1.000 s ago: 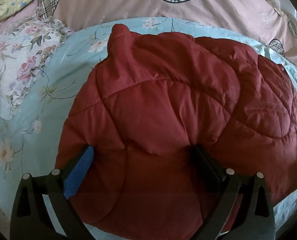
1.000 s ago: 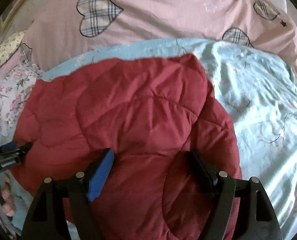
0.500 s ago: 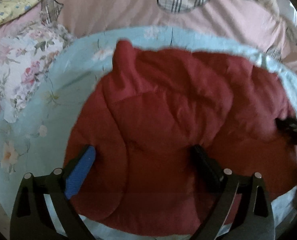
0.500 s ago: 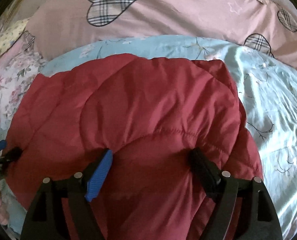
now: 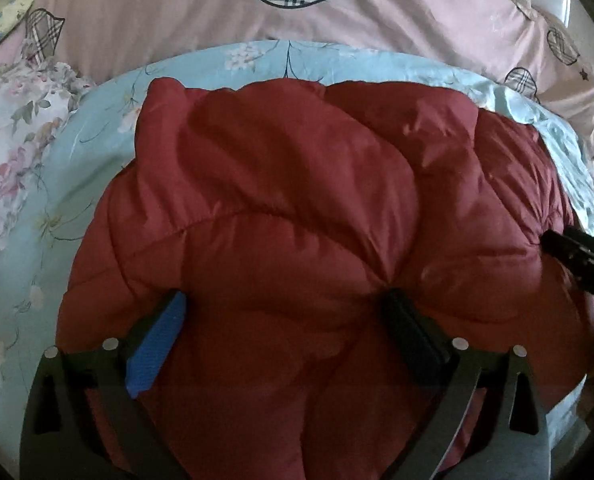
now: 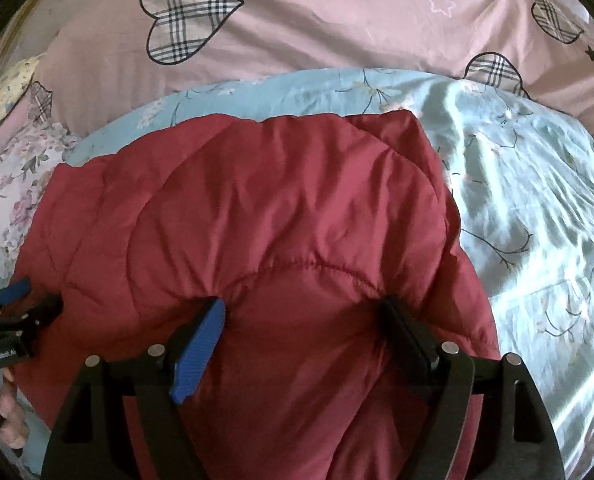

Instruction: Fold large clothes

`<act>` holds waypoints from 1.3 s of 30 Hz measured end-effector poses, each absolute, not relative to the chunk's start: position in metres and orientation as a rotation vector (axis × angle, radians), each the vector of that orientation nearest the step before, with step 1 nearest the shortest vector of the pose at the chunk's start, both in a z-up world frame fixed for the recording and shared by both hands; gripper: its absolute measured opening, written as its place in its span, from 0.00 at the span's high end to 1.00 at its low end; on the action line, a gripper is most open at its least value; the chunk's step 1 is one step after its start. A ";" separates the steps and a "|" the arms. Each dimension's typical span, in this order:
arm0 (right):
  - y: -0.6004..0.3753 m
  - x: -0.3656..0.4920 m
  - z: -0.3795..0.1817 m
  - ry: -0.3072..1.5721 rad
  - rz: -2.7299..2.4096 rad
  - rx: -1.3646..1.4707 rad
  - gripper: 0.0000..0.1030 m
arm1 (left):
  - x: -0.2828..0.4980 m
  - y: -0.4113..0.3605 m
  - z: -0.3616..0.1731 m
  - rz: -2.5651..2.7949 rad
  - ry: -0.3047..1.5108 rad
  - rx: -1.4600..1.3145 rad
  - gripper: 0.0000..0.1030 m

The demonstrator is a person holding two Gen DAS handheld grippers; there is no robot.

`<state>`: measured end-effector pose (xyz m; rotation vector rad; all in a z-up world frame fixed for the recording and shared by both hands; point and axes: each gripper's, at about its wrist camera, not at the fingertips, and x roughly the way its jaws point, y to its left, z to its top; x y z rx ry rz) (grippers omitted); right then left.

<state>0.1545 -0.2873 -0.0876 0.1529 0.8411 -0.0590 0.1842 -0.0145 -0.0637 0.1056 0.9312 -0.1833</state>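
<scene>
A dark red quilted padded jacket [image 5: 281,208] lies folded in a thick bundle on the light blue floral bedsheet [image 5: 97,152]. My left gripper [image 5: 285,320] stands wide open with the jacket's near edge bulging between its fingers. My right gripper [image 6: 305,320] is open the same way over the jacket [image 6: 257,208] at its right side. The right gripper's tip shows at the right edge of the left wrist view [image 5: 577,252]. The left gripper shows at the left edge of the right wrist view [image 6: 13,316].
A pink duvet with plaid hearts [image 6: 317,20] lies heaped behind the jacket. A floral pillow [image 5: 13,152] sits at the left. Bare blue sheet [image 6: 537,208] spreads to the right of the jacket. The bed's near edge lies just under the grippers.
The jacket's top layer has been carried away from me, and its far edge now lies flatter and squarer. Both grippers have stayed wide open and moved forward over the bundle.
</scene>
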 end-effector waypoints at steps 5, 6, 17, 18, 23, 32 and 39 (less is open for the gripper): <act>-0.289 0.155 -0.092 0.834 -0.059 0.170 0.21 | 0.193 -0.014 -0.068 -0.183 0.935 0.120 0.00; -0.289 0.153 -0.089 0.832 -0.061 0.173 0.21 | 0.193 -0.015 -0.069 -0.182 0.936 0.121 0.00; -0.280 0.132 -0.092 0.845 -0.075 0.130 0.17 | 0.189 -0.016 -0.071 -0.181 0.927 0.127 0.00; -0.281 0.133 -0.095 0.841 -0.079 0.130 0.16 | 0.187 -0.014 -0.068 -0.185 0.927 0.120 0.00; -0.281 0.133 -0.096 0.836 -0.081 0.129 0.15 | 0.159 0.006 -0.048 -0.195 0.898 0.088 0.00; -0.273 0.100 -0.068 0.794 -0.056 0.152 0.21 | 0.158 0.020 -0.063 -0.172 0.947 0.079 0.00; -0.282 0.096 -0.099 0.830 -0.056 0.174 0.19 | 0.161 0.019 -0.074 -0.179 0.940 0.082 0.00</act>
